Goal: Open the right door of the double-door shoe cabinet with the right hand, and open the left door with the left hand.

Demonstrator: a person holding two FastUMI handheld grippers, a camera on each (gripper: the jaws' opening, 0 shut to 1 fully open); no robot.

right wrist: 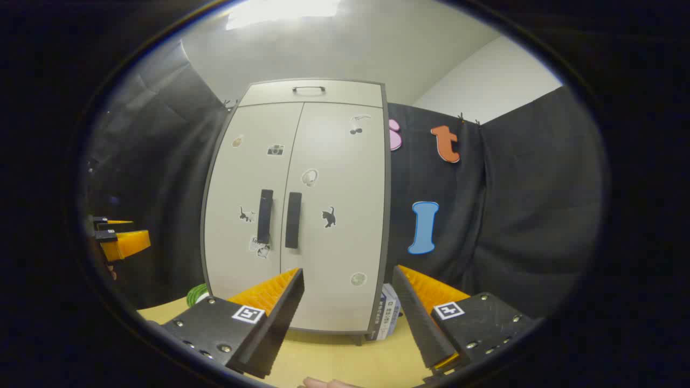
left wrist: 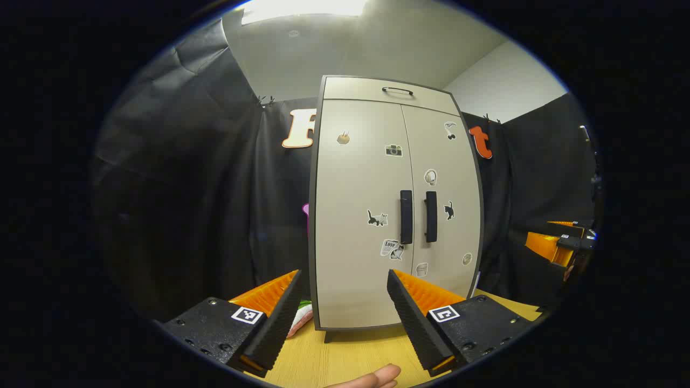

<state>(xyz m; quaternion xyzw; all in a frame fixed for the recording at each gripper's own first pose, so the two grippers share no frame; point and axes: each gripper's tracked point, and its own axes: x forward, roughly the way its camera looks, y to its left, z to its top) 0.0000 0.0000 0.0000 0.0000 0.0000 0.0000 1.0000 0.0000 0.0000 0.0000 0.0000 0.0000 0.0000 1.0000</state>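
the shoe cabinet (left wrist: 366,215) stands upright on the wooden table (left wrist: 350,361), backed by the black cloth wall; in the right gripper view the same cabinet (right wrist: 302,215) sits left of centre. both doors are closed, flush with each other along the centre seam. left door (left wrist: 358,215) carries several small stickers; right door (left wrist: 444,205) carries a few more. above the doors, a top panel with a slim dark top handle (left wrist: 398,90).

the two vertical dark door handles sit side by side at mid height, either side of the seam: left door handle (left wrist: 406,216), right door handle (left wrist: 431,216). in the right gripper view they read as left door handle (right wrist: 265,216) and right door handle (right wrist: 293,220).

left gripper (left wrist: 342,280): jaws spread wide, nothing between them, held in front of the lower part of the left door, apart from the cabinet. right gripper (right wrist: 347,277): jaws likewise wide apart and empty, in front of the lower right door, not touching it. the right gripper also shows far off at the right edge of the left gripper view (left wrist: 560,245).

a small white box (right wrist: 389,312) stands on the table just beside the cabinet's lower right corner. something green and white (right wrist: 197,295) peeks out at the cabinet's lower left corner; cannot tell what it is. a fingertip (left wrist: 377,376) shows at the bottom edge of the left gripper view.
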